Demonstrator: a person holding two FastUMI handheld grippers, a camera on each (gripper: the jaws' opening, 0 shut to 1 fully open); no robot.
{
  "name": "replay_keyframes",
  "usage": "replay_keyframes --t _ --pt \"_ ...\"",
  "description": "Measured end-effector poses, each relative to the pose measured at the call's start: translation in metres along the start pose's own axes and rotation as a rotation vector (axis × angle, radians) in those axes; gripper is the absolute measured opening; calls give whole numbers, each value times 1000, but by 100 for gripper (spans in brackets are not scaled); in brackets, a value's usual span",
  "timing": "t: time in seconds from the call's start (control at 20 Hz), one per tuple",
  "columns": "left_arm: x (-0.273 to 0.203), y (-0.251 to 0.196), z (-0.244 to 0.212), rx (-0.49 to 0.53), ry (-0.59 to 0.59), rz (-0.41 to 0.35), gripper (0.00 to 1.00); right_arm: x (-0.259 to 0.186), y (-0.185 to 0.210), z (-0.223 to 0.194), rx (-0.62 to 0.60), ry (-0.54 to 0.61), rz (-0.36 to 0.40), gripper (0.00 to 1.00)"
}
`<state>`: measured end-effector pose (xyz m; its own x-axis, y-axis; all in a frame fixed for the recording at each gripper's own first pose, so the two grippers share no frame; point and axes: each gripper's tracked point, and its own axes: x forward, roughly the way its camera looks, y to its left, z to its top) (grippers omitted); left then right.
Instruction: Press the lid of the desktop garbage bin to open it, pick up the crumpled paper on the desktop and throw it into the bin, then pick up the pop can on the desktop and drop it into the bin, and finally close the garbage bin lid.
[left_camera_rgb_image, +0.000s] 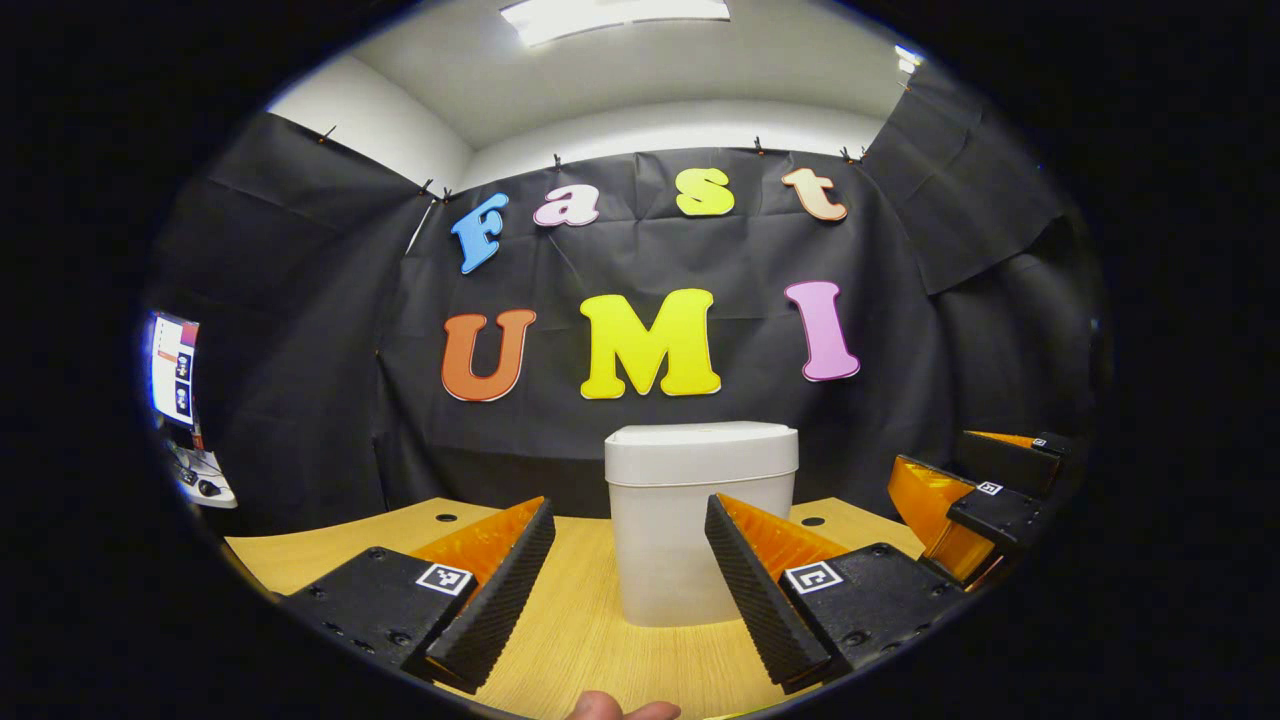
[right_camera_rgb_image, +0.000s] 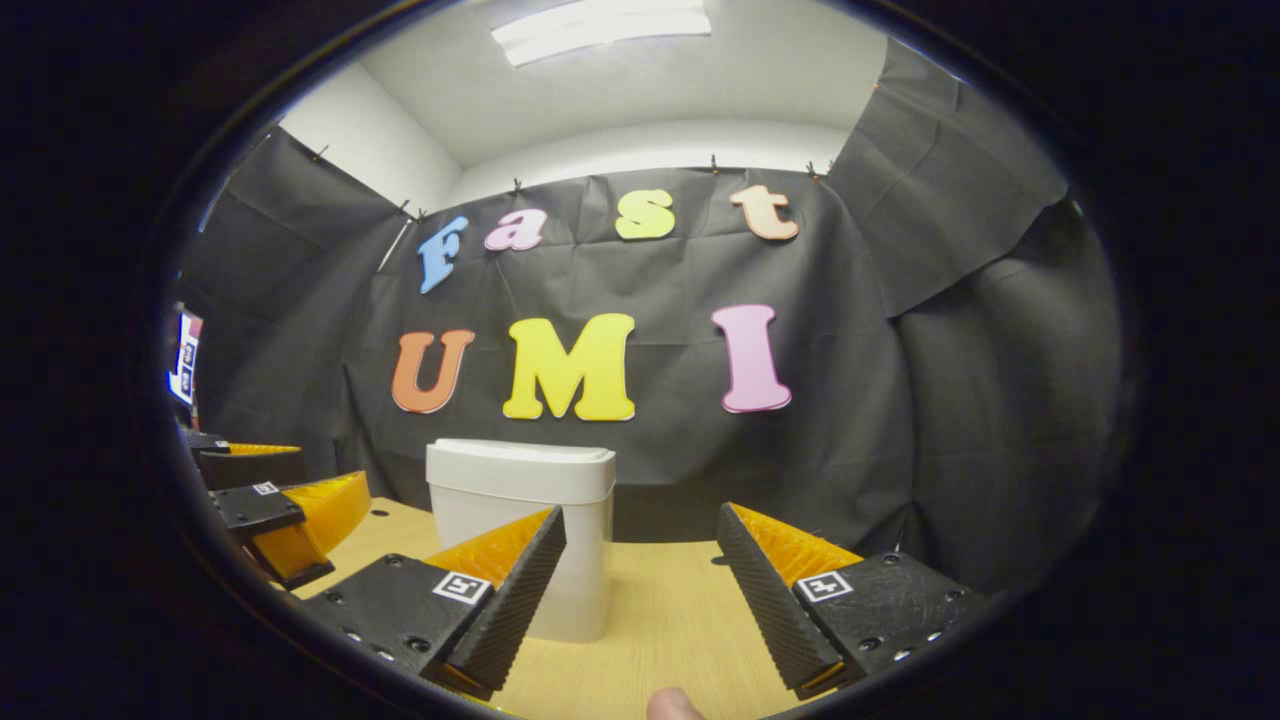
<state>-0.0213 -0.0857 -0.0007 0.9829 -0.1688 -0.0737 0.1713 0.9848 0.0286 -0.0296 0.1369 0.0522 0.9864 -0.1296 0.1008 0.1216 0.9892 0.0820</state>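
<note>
Bin: the white garbage bin (left_camera_rgb_image: 700, 525) stands upright on the wooden counter (left_camera_rgb_image: 580, 640), long axis vertical, its lid (left_camera_rgb_image: 702, 452) down flat on top; which way its front faces cannot be told.
Bin position, left gripper view: at centre, beyond the fingers of the left claw (left_camera_rgb_image: 630, 590) and framed by the gap between them, apart from both.
Bin position, right gripper view: left of centre, partly behind the left finger of the right claw (right_camera_rgb_image: 640, 595); whether that finger touches it cannot be told.
Far left, left gripper view: a lit screen (left_camera_rgb_image: 173, 368) at the edge, with a pale device below it.
Far left, right gripper view: the left claw appears again at the edge, beside the bin, with a sliver of the screen above it.
Left claw: fingers spread wide apart, holding nothing.
Right claw: fingers spread wide apart, holding nothing.
Far right, left gripper view: the right claw sits low at the edge, over the counter's right side, well apart from the bin.
Far right, right gripper view: black cloth wall (right_camera_rgb_image: 950, 400) and bare counter.
Counter: two small dark holes near its back edge in the left gripper view, one on each side of the bin.
Bottom edge: a fingertip (left_camera_rgb_image: 620, 708) of the person pokes in at the bottom of each view.
Ceiling: a bright light panel (left_camera_rgb_image: 612, 15) overhead in both.
</note>
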Motion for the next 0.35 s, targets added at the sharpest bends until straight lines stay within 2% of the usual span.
replay_keyframes --t 0.35 --pt "1 3 6 3 -11 -1 97 -1 1 4 10 -12 1 95"
